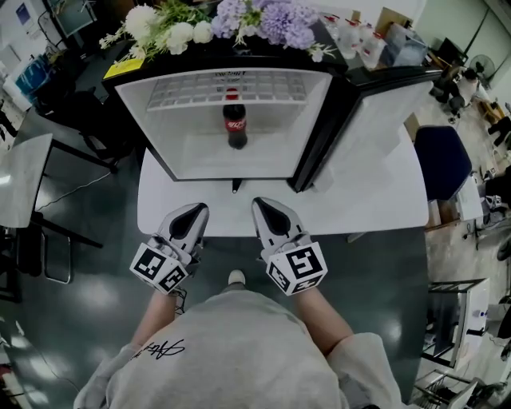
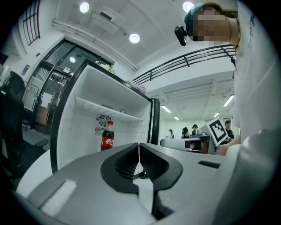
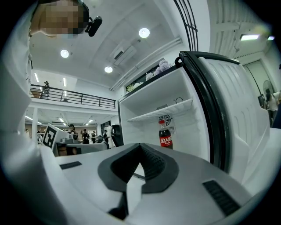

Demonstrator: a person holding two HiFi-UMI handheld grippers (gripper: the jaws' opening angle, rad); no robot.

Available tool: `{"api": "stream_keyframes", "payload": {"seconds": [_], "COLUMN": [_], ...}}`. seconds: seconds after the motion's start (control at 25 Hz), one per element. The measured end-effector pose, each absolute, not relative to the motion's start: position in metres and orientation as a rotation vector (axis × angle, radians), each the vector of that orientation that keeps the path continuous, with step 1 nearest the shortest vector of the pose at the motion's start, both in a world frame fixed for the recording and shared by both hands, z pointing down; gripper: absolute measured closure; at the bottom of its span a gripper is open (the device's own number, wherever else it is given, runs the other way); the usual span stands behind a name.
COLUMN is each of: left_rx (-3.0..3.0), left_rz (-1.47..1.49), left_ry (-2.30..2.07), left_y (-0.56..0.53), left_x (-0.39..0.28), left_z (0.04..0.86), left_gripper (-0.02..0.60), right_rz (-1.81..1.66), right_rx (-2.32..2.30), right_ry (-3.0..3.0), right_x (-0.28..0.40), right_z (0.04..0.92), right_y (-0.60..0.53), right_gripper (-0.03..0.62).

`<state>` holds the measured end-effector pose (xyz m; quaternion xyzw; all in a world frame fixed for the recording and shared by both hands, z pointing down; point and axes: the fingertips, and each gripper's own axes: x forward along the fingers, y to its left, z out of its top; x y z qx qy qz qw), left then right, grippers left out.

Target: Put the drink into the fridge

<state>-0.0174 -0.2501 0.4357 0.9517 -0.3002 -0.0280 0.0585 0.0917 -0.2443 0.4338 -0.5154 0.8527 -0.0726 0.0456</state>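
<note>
A cola bottle (image 1: 235, 122) with a red cap and red label stands upright on the floor of the open white fridge (image 1: 184, 156), under its wire shelf (image 1: 231, 88). It also shows in the left gripper view, bottle (image 2: 107, 137), and in the right gripper view, bottle (image 3: 165, 136). Both grippers hang in front of the fridge, well short of the bottle. My left gripper (image 1: 194, 209) is shut with nothing in it, tips touching (image 2: 139, 145). My right gripper (image 1: 262, 203) is shut and empty too (image 3: 140, 146).
The fridge door (image 1: 367, 120) stands swung open to the right. Artificial flowers (image 1: 231, 20) lie on the fridge top. A white table (image 1: 375, 204) bears the fridge. A grey table (image 1: 20, 180) stands at left, a blue chair (image 1: 443, 160) at right. People stand far off in the hall.
</note>
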Motion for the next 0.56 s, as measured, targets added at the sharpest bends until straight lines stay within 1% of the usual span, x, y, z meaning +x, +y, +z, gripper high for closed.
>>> {"api": "stream_keyframes", "payload": {"seconds": [0.56], "left_rx": [2.874], "left_rz": [-0.079], "left_ry": [-0.940], "left_y": [-0.2485], "left_x": [-0.0200], "left_z": [0.4364], "left_gripper": [0.572], "right_rz": [-0.229], "right_rx": [-1.566], "right_ry": [2.604], "right_x": [0.0899], "right_z": [0.4336], "right_y": [-0.2401], "right_gripper": [0.585]}}
